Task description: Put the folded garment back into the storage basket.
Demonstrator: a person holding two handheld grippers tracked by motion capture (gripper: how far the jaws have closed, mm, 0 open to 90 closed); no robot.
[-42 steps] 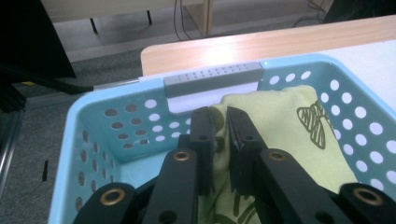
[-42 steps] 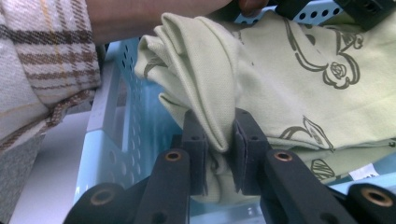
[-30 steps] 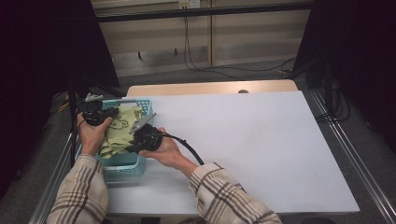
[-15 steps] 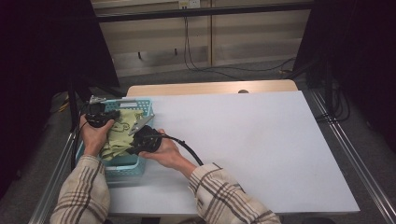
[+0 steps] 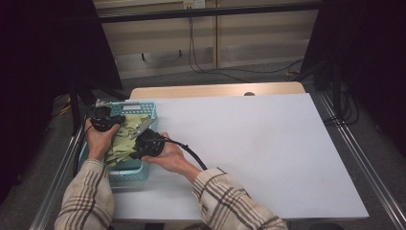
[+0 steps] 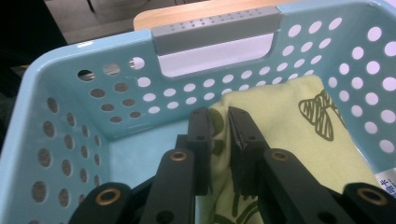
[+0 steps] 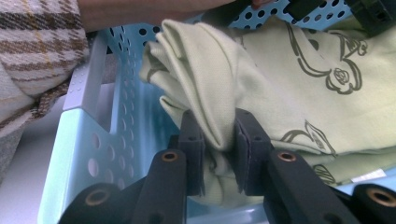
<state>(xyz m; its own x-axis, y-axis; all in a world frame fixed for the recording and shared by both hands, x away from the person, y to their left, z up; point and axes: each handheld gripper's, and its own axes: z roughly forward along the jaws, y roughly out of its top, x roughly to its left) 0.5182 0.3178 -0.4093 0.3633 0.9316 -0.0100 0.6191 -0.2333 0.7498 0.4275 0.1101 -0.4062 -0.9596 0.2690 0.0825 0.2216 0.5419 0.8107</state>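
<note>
High view: white table [image 5: 268,153], dark room.

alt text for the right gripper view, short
The right gripper pinches a bunched fold of pale green printed cloth between its black fingers, inside a light blue perforated basket. A plaid sleeve shows at upper left.

Overhead view; two close basket [image 5: 125,172] views

Brown-and-cream plaid sleeves [image 5: 88,199]; black grippers with brass-ringed screws; black cable [image 5: 189,151].
</note>
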